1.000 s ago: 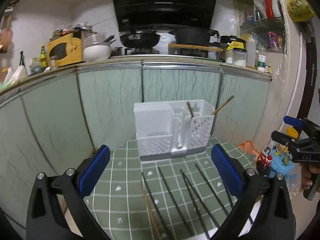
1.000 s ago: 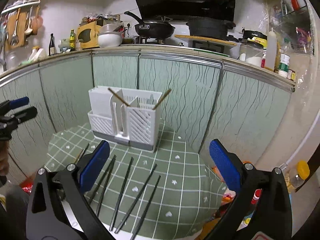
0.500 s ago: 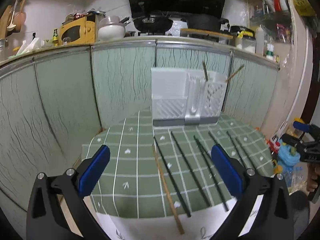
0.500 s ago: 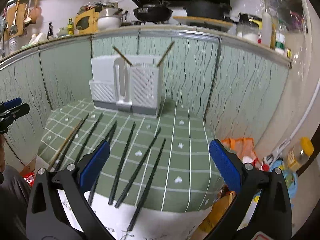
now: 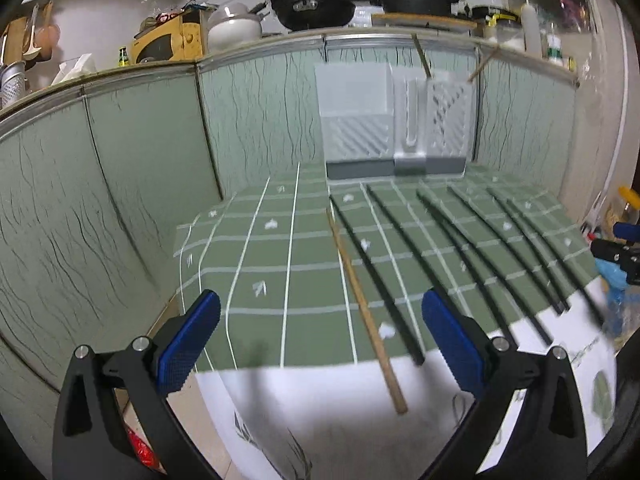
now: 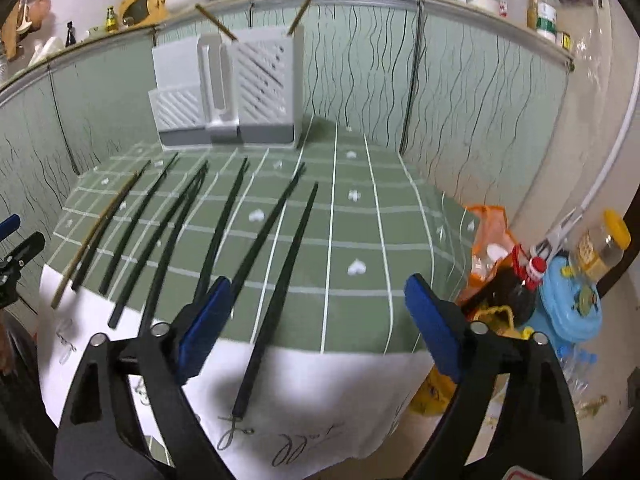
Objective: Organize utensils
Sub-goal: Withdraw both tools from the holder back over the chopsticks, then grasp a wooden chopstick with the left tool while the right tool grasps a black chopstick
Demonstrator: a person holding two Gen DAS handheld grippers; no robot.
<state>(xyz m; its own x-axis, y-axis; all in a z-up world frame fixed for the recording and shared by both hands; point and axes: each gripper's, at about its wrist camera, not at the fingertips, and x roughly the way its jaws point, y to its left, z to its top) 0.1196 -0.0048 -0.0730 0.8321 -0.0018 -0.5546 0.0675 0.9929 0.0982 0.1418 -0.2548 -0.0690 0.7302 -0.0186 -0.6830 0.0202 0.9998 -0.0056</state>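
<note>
Left wrist view looks across a table (image 5: 256, 264) covered by a green cloth with a white grid, and the left gripper (image 5: 320, 340) fills the bottom of the frame with its blue-padded fingers (image 5: 188, 340) spread wide apart and nothing between them. A single wooden chopstick (image 5: 364, 312) lies on the cloth near the lower centre, its near end reaching onto the white edge of the cloth. To its right a row of black chopsticks (image 5: 452, 252) fans out toward the right side of the frame, lying flat and roughly side by side. At the far end of the table, upper centre-right, stands a white utensil holder (image 5: 394, 120) on a grey base, with two wooden sticks leaning out of its top. Right wrist view shows the right gripper (image 6: 316, 324) low in the frame, its fingers (image 6: 432, 328) likewise wide apart and empty, hovering over the near edge of the cloth. One black chopstick (image 6: 280, 288) runs between the fingers, nearer the left one; the others lie to its left, the wooden one at far left. The holder sits in the upper left. Bottles and a blue container (image 6: 568, 304) crowd the lower right beside the table.
</note>
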